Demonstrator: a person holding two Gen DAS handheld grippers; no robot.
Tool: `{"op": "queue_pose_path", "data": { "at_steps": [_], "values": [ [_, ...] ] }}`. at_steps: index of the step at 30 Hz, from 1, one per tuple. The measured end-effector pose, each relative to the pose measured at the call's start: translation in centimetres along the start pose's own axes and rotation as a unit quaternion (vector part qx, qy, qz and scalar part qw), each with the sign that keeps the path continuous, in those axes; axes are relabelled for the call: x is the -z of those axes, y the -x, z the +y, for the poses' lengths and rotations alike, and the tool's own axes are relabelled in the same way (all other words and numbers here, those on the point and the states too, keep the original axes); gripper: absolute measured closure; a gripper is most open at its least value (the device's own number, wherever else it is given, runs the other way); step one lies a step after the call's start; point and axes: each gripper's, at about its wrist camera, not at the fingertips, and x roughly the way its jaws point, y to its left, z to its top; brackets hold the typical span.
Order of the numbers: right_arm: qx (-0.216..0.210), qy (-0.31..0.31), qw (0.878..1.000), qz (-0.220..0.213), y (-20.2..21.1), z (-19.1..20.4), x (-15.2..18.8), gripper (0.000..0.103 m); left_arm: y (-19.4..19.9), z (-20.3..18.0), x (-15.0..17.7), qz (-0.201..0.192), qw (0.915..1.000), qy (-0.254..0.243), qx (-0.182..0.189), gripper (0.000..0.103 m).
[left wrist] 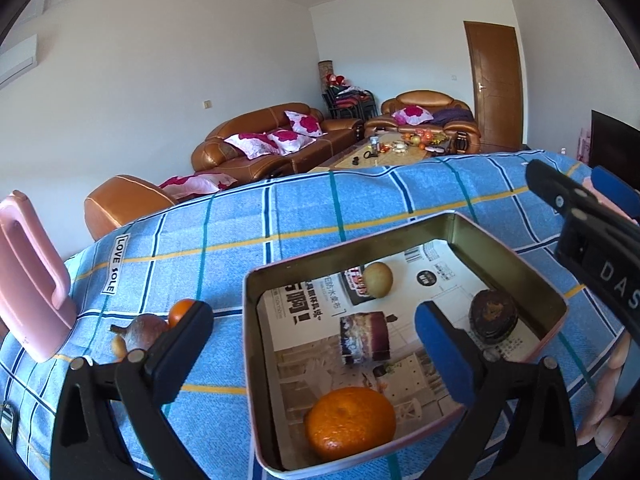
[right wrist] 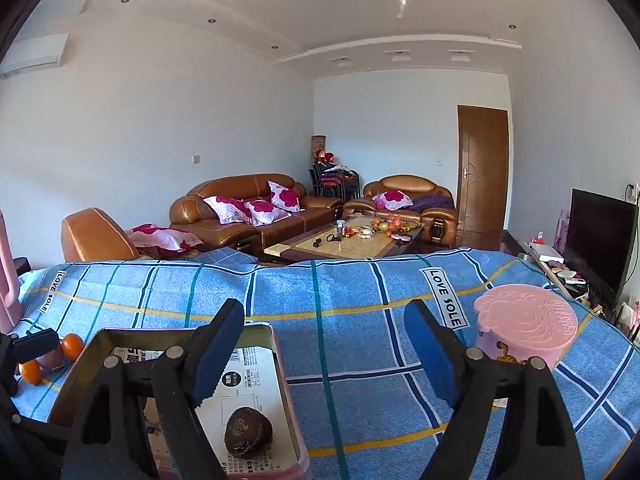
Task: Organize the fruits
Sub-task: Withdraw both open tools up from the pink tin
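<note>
A rectangular metal tin (left wrist: 256,320) lined with printed paper sits on the blue checked cloth. In it lie an orange (left wrist: 350,422) at the near end, a yellow-green fruit (left wrist: 378,279) at the far end and a dark brown fruit (left wrist: 493,315) at the right. My left gripper (left wrist: 316,352) is open and empty, just above the tin's near left part. Left of the tin lie a small orange (left wrist: 181,312) and a brownish fruit (left wrist: 140,334). My right gripper (right wrist: 324,354) is open and empty, above the cloth right of the tin (right wrist: 286,384); the dark fruit (right wrist: 248,432) shows below it.
A pink handled container (left wrist: 30,276) stands at the left of the table. A pink round lid-topped box (right wrist: 526,326) stands at the right. Two small oranges (right wrist: 52,358) lie left of the tin. Sofas, a coffee table and a TV lie beyond the table's far edge.
</note>
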Motion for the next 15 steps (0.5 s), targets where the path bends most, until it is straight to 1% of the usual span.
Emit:
{"op": "queue_pose_path", "data": {
  "at_steps": [4, 11, 15],
  "values": [
    [0.006, -0.006, 1.000, 0.000, 0.2, -0.2, 0.1, 0.019, 0.9, 1.3, 0.3, -0.019, 0.9993, 0.030, -0.013, 0.000],
    [0.005, -0.003, 1.000, 0.001, 0.9, 0.5, 0.3, 0.019, 2.7, 3.5, 1.1, -0.054, 0.9955, 0.077, -0.010, 0.000],
    [0.004, 0.001, 1.000, 0.002, 1.6, 0.9, 0.5, 0.019, 2.9, 4.5, 1.4, -0.050, 0.9944, 0.093, -0.005, 0.000]
  ]
}}
